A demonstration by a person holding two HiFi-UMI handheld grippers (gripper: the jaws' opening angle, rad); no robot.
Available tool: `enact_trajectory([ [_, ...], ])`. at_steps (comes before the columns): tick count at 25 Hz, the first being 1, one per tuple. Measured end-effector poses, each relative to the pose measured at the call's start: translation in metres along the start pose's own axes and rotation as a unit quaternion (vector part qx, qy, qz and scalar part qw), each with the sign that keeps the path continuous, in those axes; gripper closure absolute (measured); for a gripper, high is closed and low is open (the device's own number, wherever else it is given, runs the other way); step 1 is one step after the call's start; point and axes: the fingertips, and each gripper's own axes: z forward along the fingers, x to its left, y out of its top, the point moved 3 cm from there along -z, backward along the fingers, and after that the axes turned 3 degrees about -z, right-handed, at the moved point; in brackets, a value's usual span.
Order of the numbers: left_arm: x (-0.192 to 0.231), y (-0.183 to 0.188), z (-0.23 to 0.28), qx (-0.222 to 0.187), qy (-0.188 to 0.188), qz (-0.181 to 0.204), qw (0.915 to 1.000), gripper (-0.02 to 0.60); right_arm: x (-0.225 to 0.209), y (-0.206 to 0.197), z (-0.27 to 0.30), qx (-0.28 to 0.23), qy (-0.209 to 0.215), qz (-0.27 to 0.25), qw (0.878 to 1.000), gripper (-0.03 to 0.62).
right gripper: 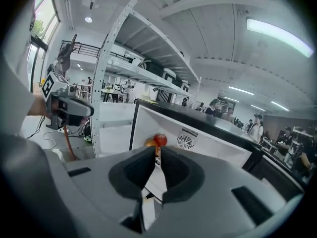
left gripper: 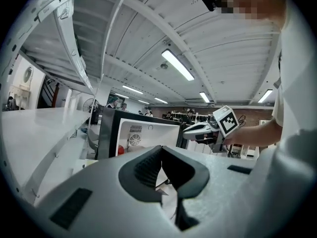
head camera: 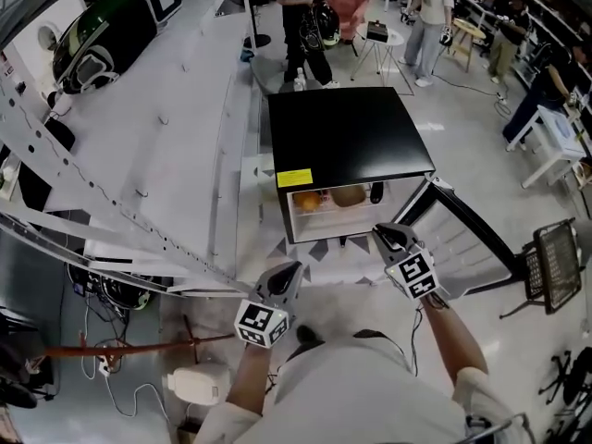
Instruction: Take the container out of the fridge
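A small black fridge (head camera: 342, 128) stands on the floor ahead, its door (head camera: 462, 239) swung open to the right. On its shelf lie an orange fruit (head camera: 308, 202), a tan rounded container (head camera: 349, 195) and a dark item (head camera: 376, 192). My right gripper (head camera: 387, 236) hovers just in front of the opening, below the dark item; its jaws stand a narrow slit apart with nothing between them (right gripper: 157, 152). My left gripper (head camera: 287, 274) hangs lower and to the left, short of the fridge, its jaws closed and empty (left gripper: 161, 150). A red fruit (right gripper: 158, 140) shows beyond the right jaws.
A white metal shelving rack (head camera: 139, 109) runs along the left, close to the fridge. Cables (head camera: 102, 359) and a white jug (head camera: 199, 384) lie on the floor at lower left. A black folding frame (head camera: 555, 257) stands right of the door. People (head camera: 305, 7) stand behind the fridge.
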Motion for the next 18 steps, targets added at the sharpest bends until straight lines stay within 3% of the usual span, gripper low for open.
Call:
enact_trajectory([
  [9,0.013,-0.003,-0.002,0.007,-0.020,-0.002,0.9998,0.577,0.005,-0.010,0.039,0.047,-0.011,-0.056,0.997,0.490],
  [14,0.013,-0.007,0.005,0.006,-0.012,-0.012,0.9998,0.577,0.005,-0.024,0.064,0.073,-0.005,-0.094,0.993,0.415],
  [18,0.011,-0.006,0.011,0.001,0.005,-0.019,0.9998,0.577,-0.001,-0.035,0.088,0.084,0.012,-0.116,0.990,0.399],
])
